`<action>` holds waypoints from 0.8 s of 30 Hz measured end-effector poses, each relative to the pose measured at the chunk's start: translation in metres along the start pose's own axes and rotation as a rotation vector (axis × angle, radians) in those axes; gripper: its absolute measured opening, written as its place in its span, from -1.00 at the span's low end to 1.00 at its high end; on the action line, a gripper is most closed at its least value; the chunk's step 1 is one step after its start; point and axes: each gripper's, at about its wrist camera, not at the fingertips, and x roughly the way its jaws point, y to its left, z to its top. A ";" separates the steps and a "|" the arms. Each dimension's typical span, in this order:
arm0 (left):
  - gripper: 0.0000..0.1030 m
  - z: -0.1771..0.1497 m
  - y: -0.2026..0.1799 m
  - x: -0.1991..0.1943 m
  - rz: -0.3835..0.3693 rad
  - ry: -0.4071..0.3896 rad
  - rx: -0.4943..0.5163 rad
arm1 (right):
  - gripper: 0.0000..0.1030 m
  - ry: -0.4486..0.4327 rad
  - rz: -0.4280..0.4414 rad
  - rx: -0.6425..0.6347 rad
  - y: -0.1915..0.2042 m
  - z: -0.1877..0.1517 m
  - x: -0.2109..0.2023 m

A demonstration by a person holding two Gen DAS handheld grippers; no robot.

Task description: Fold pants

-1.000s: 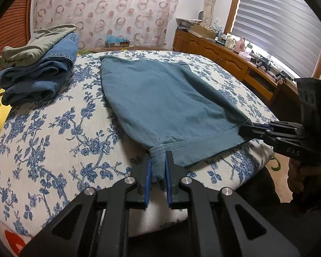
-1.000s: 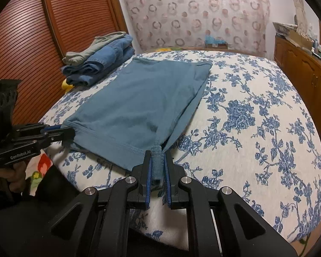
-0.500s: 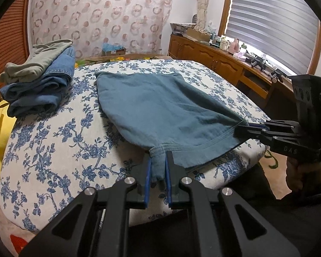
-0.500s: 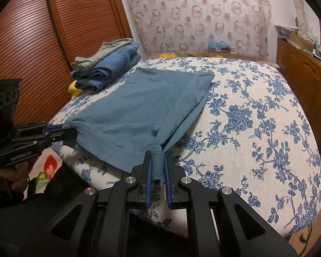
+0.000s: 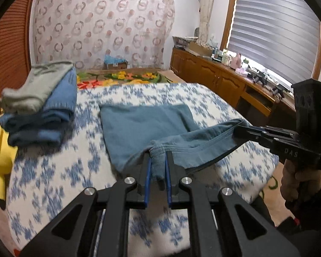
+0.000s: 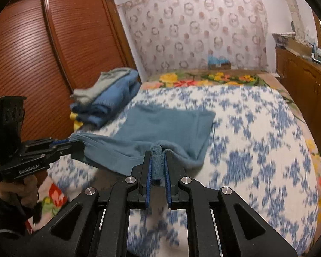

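I hold two black claws, one in each hand. My left claw (image 5: 157, 167) is pinched tight on one near corner of the blue pants (image 5: 139, 128). My right claw (image 6: 157, 162) is pinched tight on the other near corner, where the cloth is bunched into a little roll between the blue pads. In the left view I can see my right claw out to the side, with my hand (image 5: 293, 182) around its handle.

The pants are soft, thick cloth in a dusty blue, with a stitched hem along the near edge. The near edge hangs in the air between my two claws and sags a bit in the middle. The far part lies flat on the bed (image 5: 53, 171), near the middle of it, like a square.

The bed cover is white with blue flowers. It looks blurry. At the far left corner of the bed sits one pile of folded clothes (image 5: 38, 111): darker blue ones at the bottom and a grey-green one on top. Something soft and yellow (image 5: 0, 150) sits at the left edge.

Past the far edge is a bright flower blanket (image 5: 117, 79). The wall behind has a curtain with ring shapes (image 5: 102, 25). A brown slatted wardrobe (image 6: 32, 53) stands on one side, and a long wooden cabinet (image 5: 214, 79) under a window blind (image 5: 274, 32) on the other.
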 end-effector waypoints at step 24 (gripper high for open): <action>-0.76 0.040 0.036 0.082 0.068 0.098 -0.020 | -0.80 0.077 -0.057 0.033 -0.041 0.039 0.089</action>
